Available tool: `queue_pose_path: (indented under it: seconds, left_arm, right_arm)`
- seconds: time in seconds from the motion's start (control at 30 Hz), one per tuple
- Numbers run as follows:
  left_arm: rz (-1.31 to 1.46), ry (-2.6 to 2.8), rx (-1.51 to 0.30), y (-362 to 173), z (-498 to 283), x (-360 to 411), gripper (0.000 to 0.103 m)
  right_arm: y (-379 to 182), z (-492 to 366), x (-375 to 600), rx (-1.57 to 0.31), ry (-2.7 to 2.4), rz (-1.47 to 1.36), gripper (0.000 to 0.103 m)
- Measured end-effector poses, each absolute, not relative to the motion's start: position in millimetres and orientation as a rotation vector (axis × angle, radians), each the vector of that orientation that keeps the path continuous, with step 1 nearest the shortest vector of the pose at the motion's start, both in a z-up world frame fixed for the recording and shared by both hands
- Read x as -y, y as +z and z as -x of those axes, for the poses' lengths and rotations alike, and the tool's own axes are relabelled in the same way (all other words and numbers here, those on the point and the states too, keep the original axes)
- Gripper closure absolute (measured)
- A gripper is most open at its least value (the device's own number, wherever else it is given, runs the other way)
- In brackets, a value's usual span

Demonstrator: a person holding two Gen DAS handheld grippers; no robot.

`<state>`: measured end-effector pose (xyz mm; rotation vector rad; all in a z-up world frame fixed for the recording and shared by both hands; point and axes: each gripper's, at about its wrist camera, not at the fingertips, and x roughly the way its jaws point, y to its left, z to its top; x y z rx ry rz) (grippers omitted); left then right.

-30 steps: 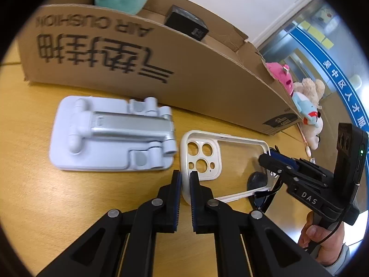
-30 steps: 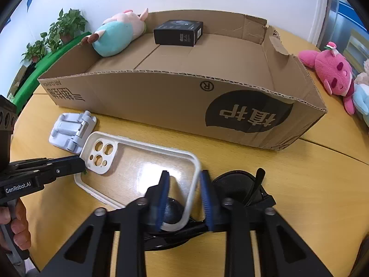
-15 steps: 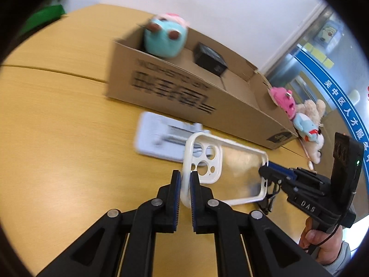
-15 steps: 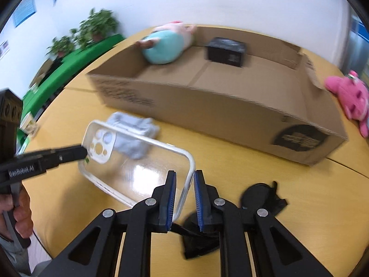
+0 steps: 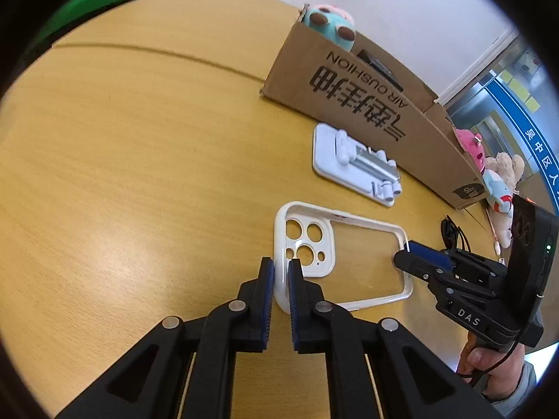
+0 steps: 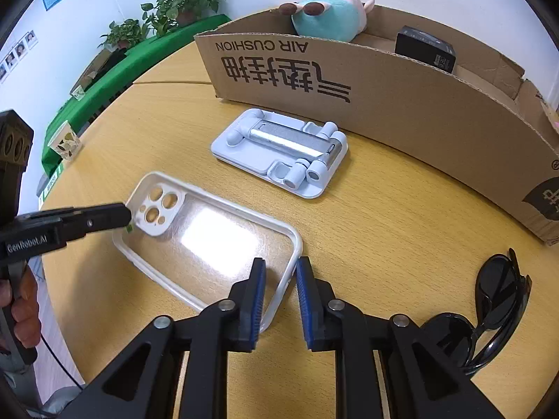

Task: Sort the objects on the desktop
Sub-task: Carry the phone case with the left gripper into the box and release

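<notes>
White phone case [image 6: 209,237] lies flat, lengthwise between both tools.

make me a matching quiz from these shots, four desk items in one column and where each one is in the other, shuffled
Things:
1. phone case
2. phone stand
3. sunglasses
4. black box

Places:
A. inside the cardboard box
B. flat on the table just in front of the cardboard box
C. on the table beside the right gripper
D. between both grippers' jaws

Pairs: 1-D, 2-B, 3-C, 4-A
</notes>
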<state>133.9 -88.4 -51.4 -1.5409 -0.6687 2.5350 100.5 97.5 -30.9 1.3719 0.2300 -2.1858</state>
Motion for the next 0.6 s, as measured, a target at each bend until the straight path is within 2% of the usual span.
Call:
queue_pose_path:
  seconds: [0.07,0.17,0.23,0.3,0.4,0.6]
  left_arm:
    - [1.529,2.513,0.684,-56,-134,87,0.095]
    - [1.527,2.518,0.663,-56,-131,86,0.095]
    - [1.528,2.519,0.658,-56,-130,86,0.096]
    - [1.534,2.534,0.624,-54,-130,86,0.096]
    - [1.495,2.530,0.639,-47,-133,85,0.097]
    - [1.311,2.673,0.553,13,-127,88,0.097]
  right_arm:
    - [-30,-104,-95,-0.263,-2.197,-1.359,0.069]
    - [-33,-107,-90,-0.321,-2.219,-1.324,0.069]
    - [-32,-105,-95,-0.296,-2.221,-1.327,0.073]
    - [-32,-102,-102,-0.253,-2.221,-1.337,0.087]
    - [-21,-101,-111,-0.212,-2.249,-1.281,0.089]
    - [31,-88,-106,-0.207,-2.298,-1.102,0.089]
